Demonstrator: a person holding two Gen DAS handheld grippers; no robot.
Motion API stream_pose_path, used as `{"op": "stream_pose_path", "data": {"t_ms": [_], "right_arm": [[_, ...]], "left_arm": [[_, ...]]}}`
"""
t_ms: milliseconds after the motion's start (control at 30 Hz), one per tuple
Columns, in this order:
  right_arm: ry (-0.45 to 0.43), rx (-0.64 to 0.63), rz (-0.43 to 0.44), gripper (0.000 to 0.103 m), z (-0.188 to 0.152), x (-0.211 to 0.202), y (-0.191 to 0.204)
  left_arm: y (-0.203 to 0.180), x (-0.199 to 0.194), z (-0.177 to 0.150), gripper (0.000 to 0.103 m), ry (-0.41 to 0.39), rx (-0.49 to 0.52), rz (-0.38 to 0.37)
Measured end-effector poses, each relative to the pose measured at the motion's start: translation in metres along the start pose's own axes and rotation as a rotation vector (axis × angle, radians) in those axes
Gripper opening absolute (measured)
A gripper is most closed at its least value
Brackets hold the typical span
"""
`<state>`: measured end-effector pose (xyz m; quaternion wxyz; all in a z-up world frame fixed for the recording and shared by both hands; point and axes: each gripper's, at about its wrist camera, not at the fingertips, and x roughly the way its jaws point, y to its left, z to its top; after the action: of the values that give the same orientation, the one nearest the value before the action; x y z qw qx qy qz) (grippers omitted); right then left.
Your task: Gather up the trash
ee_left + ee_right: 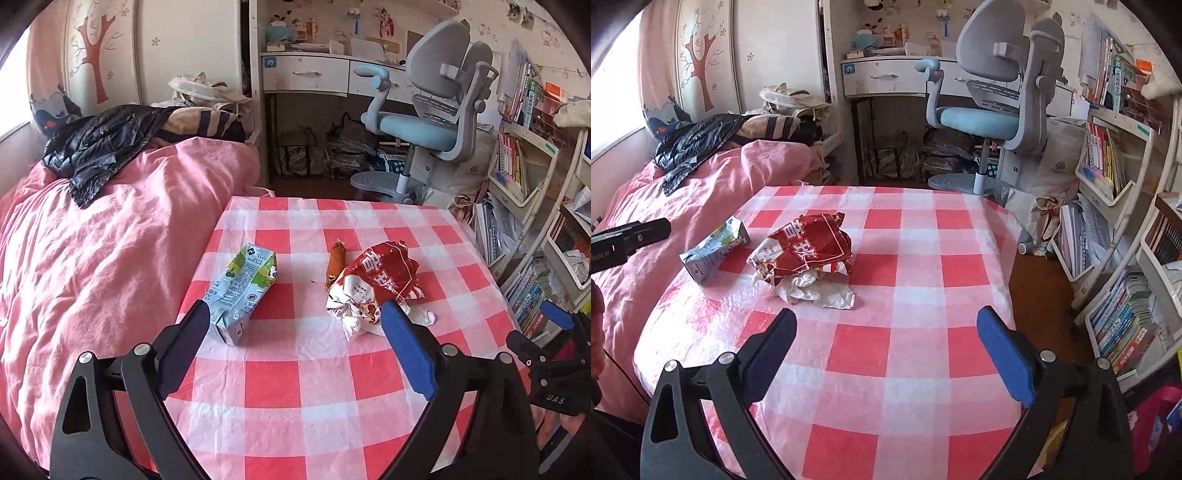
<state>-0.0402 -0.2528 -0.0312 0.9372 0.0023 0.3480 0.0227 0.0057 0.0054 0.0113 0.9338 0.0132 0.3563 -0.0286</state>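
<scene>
Red-and-white checked cloth covers the tabletop [306, 373] in front of you, and the trash lies on it in a loose group. Your left hand-held gripper [295, 317] hangs over the near part of the tabletop with its jaws spread wide and nothing between them. Its left finger tip sits just in front of the crushed drink carton [242, 291], which lies flat on its side, and its right finger tip overlaps the near edge of the crumpled red wrapper [376, 280].

White crumpled paper [354, 323] pokes out from under the wrapper on the near side. Just behind the wrapper's left edge lies a small brown scrap [336, 262]; you cannot tell what it is. The carton and the wrapper lie apart, with bare cloth between them.

Your right hand-held gripper [886, 325] is also wide open and holds nothing. From its view, the trash sits ahead and to the left, well clear of both fingers: the wrapper [809, 247] on top of the white paper [820, 291], and the carton [714, 249] just beyond, near the tabletop's left edge.

Left of the tabletop is a bed with a pink cover [96, 251], and a black jacket [99, 147] lies at its far end.
</scene>
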Motion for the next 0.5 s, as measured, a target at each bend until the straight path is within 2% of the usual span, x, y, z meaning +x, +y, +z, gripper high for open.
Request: {"op": "stream_pose_path", "data": {"t_ms": [367, 500], "right_arm": [[-0.021, -0.204, -0.021, 0.094, -0.005, 0.000, 0.032], [-0.022, -0.231, -0.019, 0.094, -0.005, 0.000, 0.038]], "left_arm": [[0.000, 0.004, -0.003, 0.090, 0.016, 0.015, 0.002], [0.001, 0.005, -0.003, 0.090, 0.022, 0.017, 0.002]]}}
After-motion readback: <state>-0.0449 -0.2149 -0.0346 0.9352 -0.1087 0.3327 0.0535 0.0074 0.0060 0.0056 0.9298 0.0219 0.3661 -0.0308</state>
